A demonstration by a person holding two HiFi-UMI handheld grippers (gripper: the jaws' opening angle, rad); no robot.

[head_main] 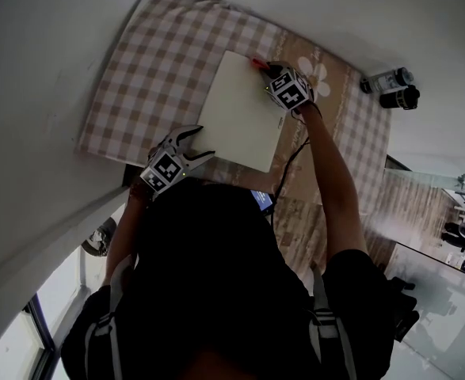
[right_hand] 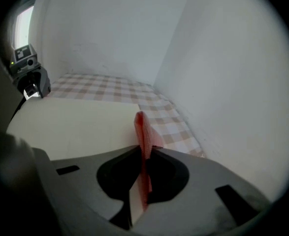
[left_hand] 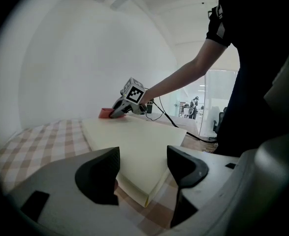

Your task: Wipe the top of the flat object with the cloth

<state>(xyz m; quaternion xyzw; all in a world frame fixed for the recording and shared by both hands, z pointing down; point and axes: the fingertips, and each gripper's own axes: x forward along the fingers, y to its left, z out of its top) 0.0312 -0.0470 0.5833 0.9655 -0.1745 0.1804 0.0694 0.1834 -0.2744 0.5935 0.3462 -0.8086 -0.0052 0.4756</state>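
Note:
A cream flat board (head_main: 244, 109) lies on the checked tablecloth (head_main: 149, 70). My right gripper (head_main: 265, 68) rests at the board's far right corner, shut on a red cloth (head_main: 258, 63). In the right gripper view the cloth (right_hand: 143, 132) stands pinched upright between the jaws over the board (right_hand: 75, 124). My left gripper (head_main: 198, 144) is open at the board's near left corner, jaws on either side of the edge without gripping. In the left gripper view the board's corner (left_hand: 144, 191) lies between the open fingers (left_hand: 100, 173), and the right gripper (left_hand: 118, 111) with the cloth (left_hand: 105, 113) shows at the far end.
White walls close in the table on the far and left sides. Two dark bottles (head_main: 392, 88) lie on the floor at the right. A black cable (head_main: 291, 169) runs from the right gripper across the tablecloth. The person's body covers the near table edge.

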